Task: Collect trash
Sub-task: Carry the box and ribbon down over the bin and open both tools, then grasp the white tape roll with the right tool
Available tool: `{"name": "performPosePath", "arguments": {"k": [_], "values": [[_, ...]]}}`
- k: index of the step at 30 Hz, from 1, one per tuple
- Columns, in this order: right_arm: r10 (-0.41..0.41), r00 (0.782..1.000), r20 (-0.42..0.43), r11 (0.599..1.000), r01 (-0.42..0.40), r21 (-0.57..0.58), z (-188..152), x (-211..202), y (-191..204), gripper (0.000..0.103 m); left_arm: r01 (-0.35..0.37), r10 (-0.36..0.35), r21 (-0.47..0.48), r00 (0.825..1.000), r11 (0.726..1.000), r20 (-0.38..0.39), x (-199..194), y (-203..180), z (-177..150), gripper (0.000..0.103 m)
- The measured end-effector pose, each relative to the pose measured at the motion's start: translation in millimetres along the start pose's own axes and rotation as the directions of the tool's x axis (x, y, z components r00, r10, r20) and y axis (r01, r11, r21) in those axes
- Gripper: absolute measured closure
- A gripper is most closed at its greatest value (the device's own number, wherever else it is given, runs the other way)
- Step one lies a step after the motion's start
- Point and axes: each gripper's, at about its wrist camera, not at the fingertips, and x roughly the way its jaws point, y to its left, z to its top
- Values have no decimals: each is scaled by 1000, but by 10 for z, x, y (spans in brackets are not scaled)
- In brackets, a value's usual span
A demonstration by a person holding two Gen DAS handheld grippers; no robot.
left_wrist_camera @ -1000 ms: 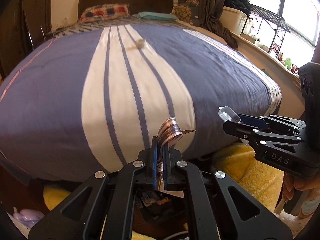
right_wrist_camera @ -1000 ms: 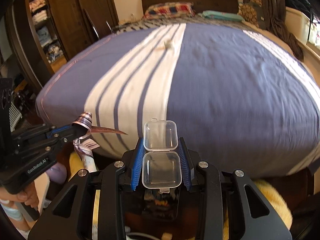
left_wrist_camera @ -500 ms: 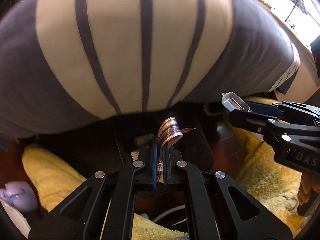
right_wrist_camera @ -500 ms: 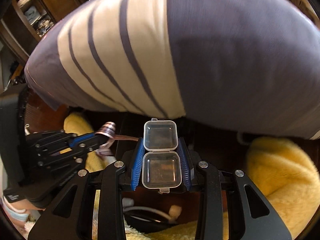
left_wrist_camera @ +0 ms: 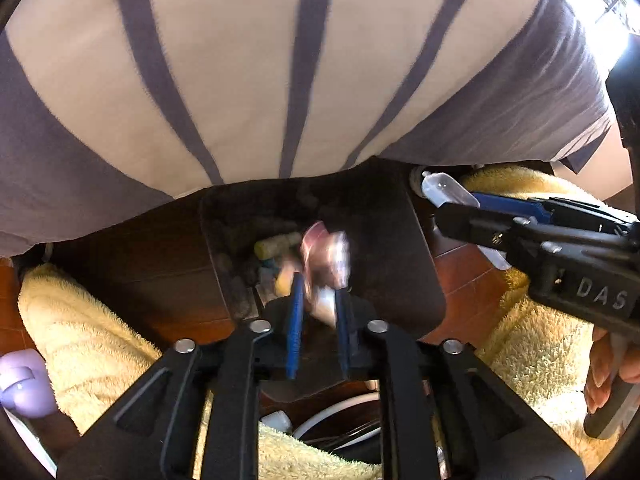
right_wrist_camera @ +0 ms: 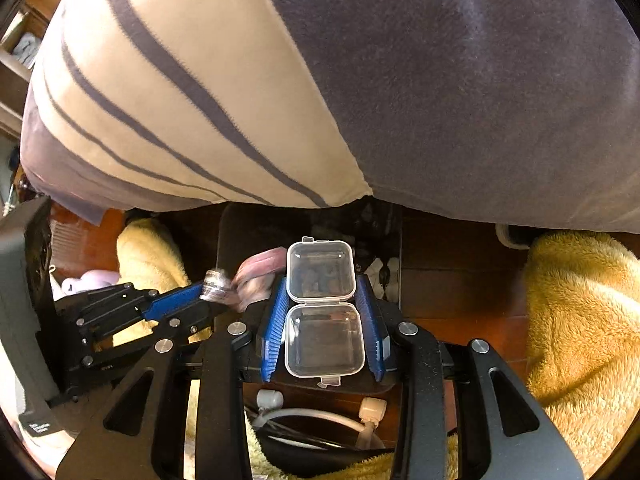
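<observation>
Left claw (left_wrist_camera: 316, 312) jaws just opening, ribbon scrap (left_wrist_camera: 324, 256) blurred, loose between pads, slipping toward dark bin (left_wrist_camera: 400, 240) below. Right claw (right_wrist_camera: 322, 320) jaws just widening too; clear plastic box (right_wrist_camera: 322, 308) sits between blue pads, gap showing each side, lid flipped far. Risk: ribbon snags on pad, or box tumbles past near bin rim onto yellow rug (right_wrist_camera: 580, 320). Striped blanket (left_wrist_camera: 280, 60) overhangs far rim.
</observation>
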Motion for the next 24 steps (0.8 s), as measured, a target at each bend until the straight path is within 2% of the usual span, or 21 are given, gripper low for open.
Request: {"name": "performPosePath", "arguments": {"k": [1,2,7,9,11,12,14,20,24], "values": [[-1,1000,2,1000,1,8,18,-2,-17,54,-2,2,-7,1000,1000,2,-20,11,0,73],[0,1000,5,1000,0,14,27,-20,-30,45,-7,7,-9,1000,1000,6,-48,21,5,68],[15,998,61,999,-18,43,62,-248,-103,42,-51,51,1,997,999,50,-293,51,34,50],[13,993,114,999,-19,49,67,-456,-136,31,-68,68,0,993,998,92,-475,70,55,42],[-5,987,163,999,-3,48,84,-634,-162,21,-92,91,-1,984,996,150,-711,84,71,31],[-17,980,198,999,8,49,82,-758,-175,14,-107,105,-2,978,994,180,-838,92,82,29],[-39,965,258,998,27,50,79,-996,-194,7,-127,125,-8,967,992,222,-1043,99,95,24],[-48,931,363,998,34,44,119,-1452,-164,6,-162,157,-17,920,987,359,-1650,69,236,10],[-58,909,413,998,47,36,231,-1663,-130,3,-184,175,-17,896,983,408,-1871,78,344,8]]}}
